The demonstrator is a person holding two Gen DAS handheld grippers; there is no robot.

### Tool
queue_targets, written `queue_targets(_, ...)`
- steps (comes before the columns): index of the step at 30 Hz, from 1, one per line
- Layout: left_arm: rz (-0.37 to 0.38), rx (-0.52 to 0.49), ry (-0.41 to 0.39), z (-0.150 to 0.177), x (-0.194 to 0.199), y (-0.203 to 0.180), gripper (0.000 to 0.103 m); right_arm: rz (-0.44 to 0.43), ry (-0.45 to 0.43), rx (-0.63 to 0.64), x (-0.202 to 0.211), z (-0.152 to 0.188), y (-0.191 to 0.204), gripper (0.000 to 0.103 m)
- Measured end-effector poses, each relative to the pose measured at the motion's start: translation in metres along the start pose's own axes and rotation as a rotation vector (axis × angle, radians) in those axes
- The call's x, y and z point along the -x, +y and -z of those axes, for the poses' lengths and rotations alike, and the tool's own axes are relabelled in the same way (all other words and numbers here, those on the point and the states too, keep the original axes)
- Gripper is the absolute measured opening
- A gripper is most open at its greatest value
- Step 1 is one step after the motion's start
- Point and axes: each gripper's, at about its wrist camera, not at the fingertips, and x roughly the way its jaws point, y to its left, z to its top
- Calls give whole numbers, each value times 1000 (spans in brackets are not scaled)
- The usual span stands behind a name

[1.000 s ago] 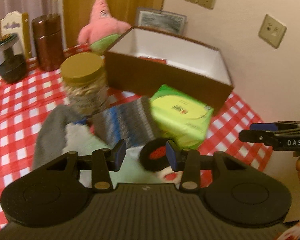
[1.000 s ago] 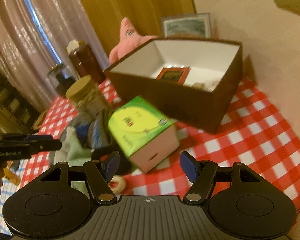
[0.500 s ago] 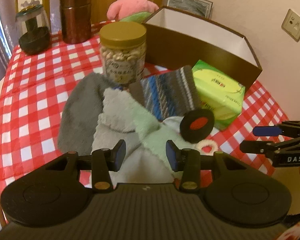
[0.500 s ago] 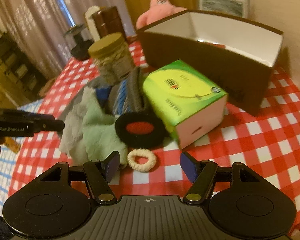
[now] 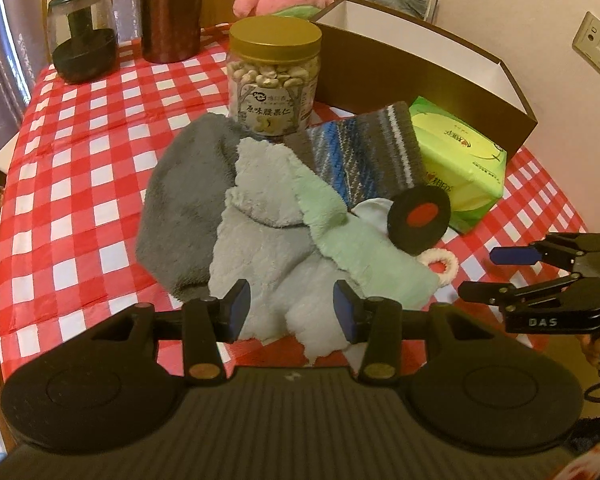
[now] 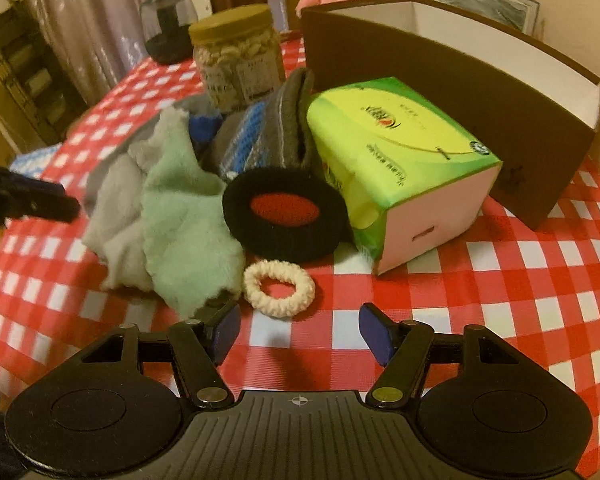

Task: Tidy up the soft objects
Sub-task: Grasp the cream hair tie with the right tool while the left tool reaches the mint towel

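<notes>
The soft cloths lie heaped on the table against the nut jar. The left gripper hangs over them, jaws opening and empty; the right gripper, jaws closing on nothing, nears the cream hair tie. Tugging the heap could topple the jar.

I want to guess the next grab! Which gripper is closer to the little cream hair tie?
Probably the right gripper: the cream hair tie lies just ahead of its closing, empty jaws. The left gripper faces the fluffy cloths.

Warm, dim indoor light; fisheye-bent edges, and slight blur in right view.
</notes>
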Motion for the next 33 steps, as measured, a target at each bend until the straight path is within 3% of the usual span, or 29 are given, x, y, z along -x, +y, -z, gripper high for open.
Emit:
queue_targets(10, -5, 0, 4, 7, -8, 9, 45, 32, -7, 123, -30, -3, 14, 55)
queue_targets(18, 8, -17, -2, 8, -14, 11, 52, 1, -21, 156, -32, 2, 24, 22)
queue_targets(27, 11, -34, -24, -4, -28, 21, 57, -18, -18, 0, -9, 9, 3, 20)
queue_targets(29, 15, -42, -29, -10, -33, 23, 64, -5, -24, -57, -3, 11, -6, 20)
queue_targets(33, 22, -33, -38, -23, -48, 29, 64, 35, -26, -119, 5, 14, -19, 20)
